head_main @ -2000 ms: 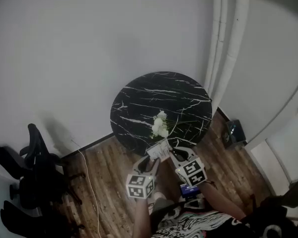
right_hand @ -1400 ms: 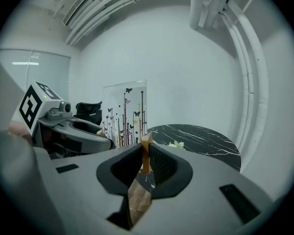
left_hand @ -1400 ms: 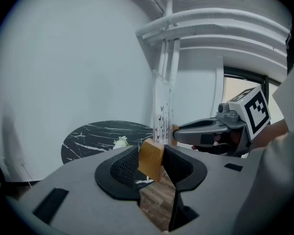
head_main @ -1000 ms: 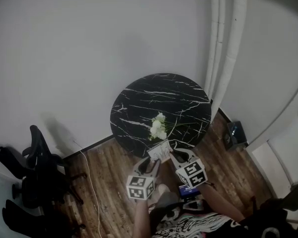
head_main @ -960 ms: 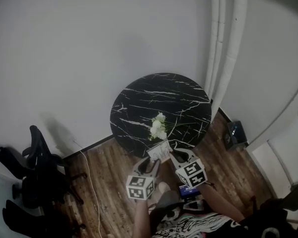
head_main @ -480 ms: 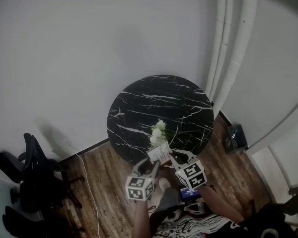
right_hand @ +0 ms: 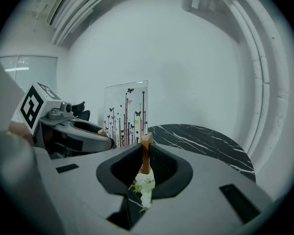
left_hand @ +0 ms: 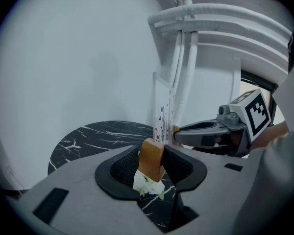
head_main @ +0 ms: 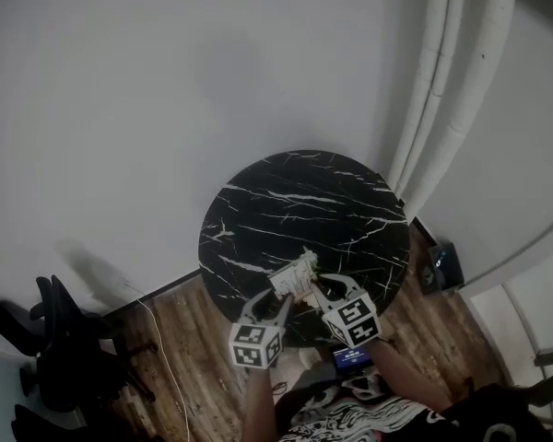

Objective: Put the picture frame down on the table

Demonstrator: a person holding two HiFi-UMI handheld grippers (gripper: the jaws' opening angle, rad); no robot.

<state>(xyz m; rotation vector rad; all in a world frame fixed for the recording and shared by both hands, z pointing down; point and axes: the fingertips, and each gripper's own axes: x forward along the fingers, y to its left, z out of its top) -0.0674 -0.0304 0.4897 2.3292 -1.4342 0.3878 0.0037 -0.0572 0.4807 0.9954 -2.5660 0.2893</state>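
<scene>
Clamped in my left claw (left_hand: 153,163) and right claw (right_hand: 146,166), the clear butterfly-print picture frame (head_main: 293,282) now hangs over the black marble table (head_main: 304,201) at lower centre, no longer over the wood floor (head_main: 189,339): lowering comes next.

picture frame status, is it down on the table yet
Left gripper and right gripper both shut on the picture frame. Held upright over the table near edge, not yet down. White flowers lie right beneath it.
</scene>
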